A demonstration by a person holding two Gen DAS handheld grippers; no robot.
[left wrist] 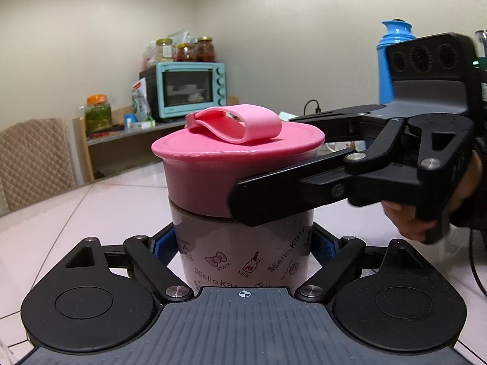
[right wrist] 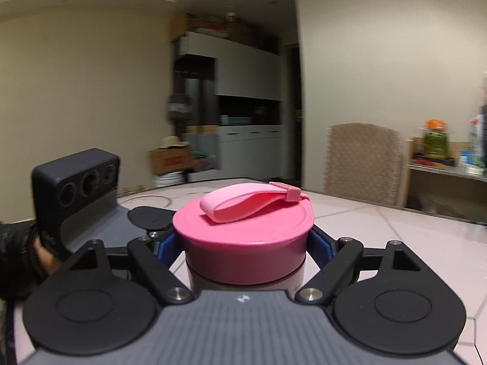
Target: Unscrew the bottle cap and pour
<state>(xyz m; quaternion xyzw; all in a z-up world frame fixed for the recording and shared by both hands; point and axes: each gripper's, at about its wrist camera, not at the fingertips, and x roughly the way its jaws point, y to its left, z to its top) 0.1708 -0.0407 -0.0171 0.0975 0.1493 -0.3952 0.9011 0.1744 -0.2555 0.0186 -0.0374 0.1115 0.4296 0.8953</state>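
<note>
A Hello Kitty bottle (left wrist: 243, 252) with a wide pink cap (left wrist: 219, 167) and a pink strap loop (left wrist: 234, 121) stands upright on the pale tiled table (left wrist: 91, 213). My left gripper (left wrist: 243, 243) is shut on the bottle's body, blue pads on both sides. My right gripper (left wrist: 274, 182) comes in from the right and is shut on the pink cap. In the right wrist view the cap (right wrist: 243, 243) sits between the blue pads of my right gripper (right wrist: 245, 243), with the strap (right wrist: 252, 203) lying on top. The left gripper's body (right wrist: 76, 188) shows at left.
A teal toaster oven (left wrist: 188, 88) with jars on top stands on a shelf behind. A blue thermos (left wrist: 392, 57) stands at the right. A quilted chair (left wrist: 33, 158) is at the table's left, also seen in the right wrist view (right wrist: 362, 161).
</note>
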